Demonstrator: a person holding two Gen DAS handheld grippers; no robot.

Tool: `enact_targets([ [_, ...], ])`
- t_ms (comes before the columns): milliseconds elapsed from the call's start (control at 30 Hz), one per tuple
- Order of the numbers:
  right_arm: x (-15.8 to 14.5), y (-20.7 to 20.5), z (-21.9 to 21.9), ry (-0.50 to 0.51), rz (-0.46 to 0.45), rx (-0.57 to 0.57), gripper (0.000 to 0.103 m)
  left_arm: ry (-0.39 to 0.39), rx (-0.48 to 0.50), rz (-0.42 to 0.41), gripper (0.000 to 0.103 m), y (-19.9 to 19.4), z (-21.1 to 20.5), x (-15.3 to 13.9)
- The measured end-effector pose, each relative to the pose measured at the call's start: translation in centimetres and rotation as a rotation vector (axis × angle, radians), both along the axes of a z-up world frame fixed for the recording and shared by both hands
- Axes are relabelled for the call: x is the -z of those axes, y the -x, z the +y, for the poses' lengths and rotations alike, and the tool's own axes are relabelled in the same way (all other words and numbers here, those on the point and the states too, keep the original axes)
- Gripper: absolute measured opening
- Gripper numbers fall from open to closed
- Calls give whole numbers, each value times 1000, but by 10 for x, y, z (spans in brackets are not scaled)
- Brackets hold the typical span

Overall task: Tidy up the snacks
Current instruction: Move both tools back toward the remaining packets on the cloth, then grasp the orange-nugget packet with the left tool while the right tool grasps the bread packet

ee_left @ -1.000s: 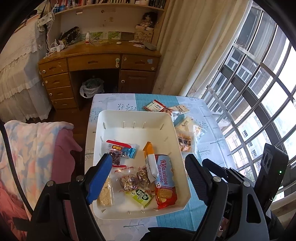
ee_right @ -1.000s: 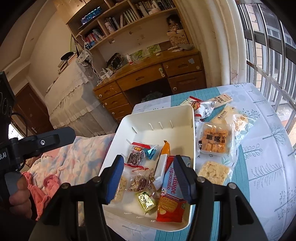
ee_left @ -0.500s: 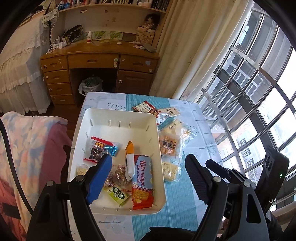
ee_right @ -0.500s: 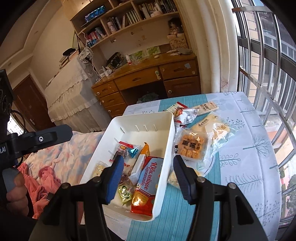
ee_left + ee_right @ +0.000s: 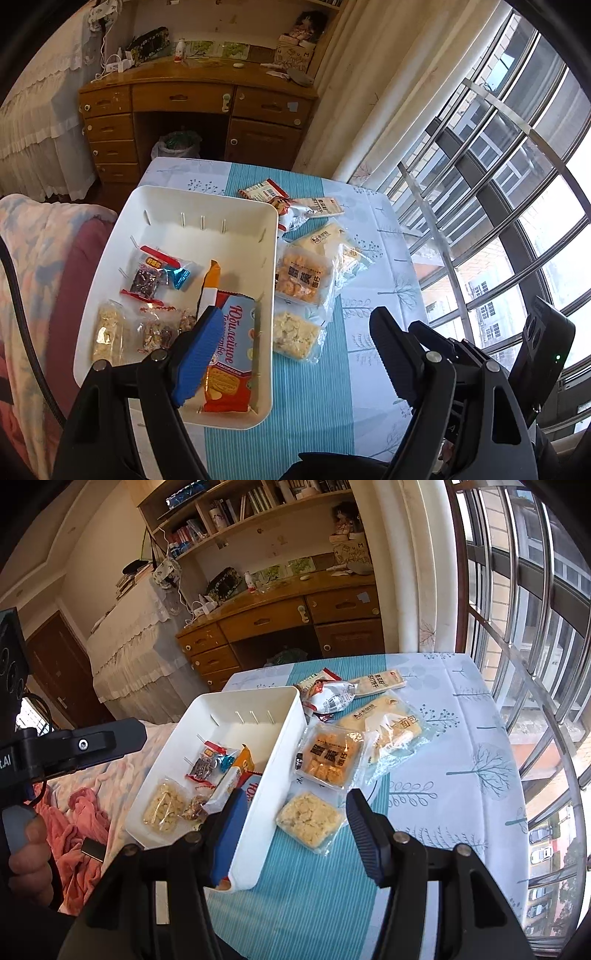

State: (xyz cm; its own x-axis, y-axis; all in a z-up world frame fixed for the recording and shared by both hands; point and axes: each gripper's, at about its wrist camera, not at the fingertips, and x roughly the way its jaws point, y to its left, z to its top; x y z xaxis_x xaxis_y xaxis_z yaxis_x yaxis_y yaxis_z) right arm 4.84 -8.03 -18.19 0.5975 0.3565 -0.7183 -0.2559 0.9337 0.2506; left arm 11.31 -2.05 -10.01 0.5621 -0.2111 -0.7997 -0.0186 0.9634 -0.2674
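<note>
— Both grippers have swung rightward off the white bin (image 5: 284,738) since a moment ago; the right gripper (image 5: 295,834) now hangs over the loose packets on the tablecloth (image 5: 443,775).

— Holding anything?

— No, its jaws stand wide and empty. The left gripper (image 5: 291,350) is the same, wide and empty, with its left finger (image 5: 195,354) above the bin's near end.

— Which packet looks next?

— My guess is the pale crumbly square (image 5: 310,818). It lies flat on the blue stripe, just beside the bin's right wall, straight ahead of the right gripper and between its open fingers in that view. The right hand is plainly the nearer.

— How does it lie?

— Nearly square, so there is hardly a long axis; one corner points back toward the gripper. Just beyond it sits the orange cracker packet (image 5: 328,760), overlapped by the clear bread bag (image 5: 388,731), whose long axis runs away toward the window side.
</note>
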Motion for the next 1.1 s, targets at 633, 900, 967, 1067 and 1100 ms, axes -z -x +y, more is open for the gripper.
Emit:
enact_targets([
  [633,26,-69,-86,7,65,72,56,64,-203,329,83,-83,-66,86],
  [900,29,-115,-116,-36,104,107,56,159,-350,413,89,-114,-75,117],
  [967,33,-127,-121,-68,128,107,56,191,-400,436,89,-119,-74,126],
  [1067,41,-149,-127,-115,175,102,56,236,-469,467,91,-126,-73,139],
  [1100,45,-157,-129,-129,196,100,56,247,-490,477,91,-128,-73,144],
])
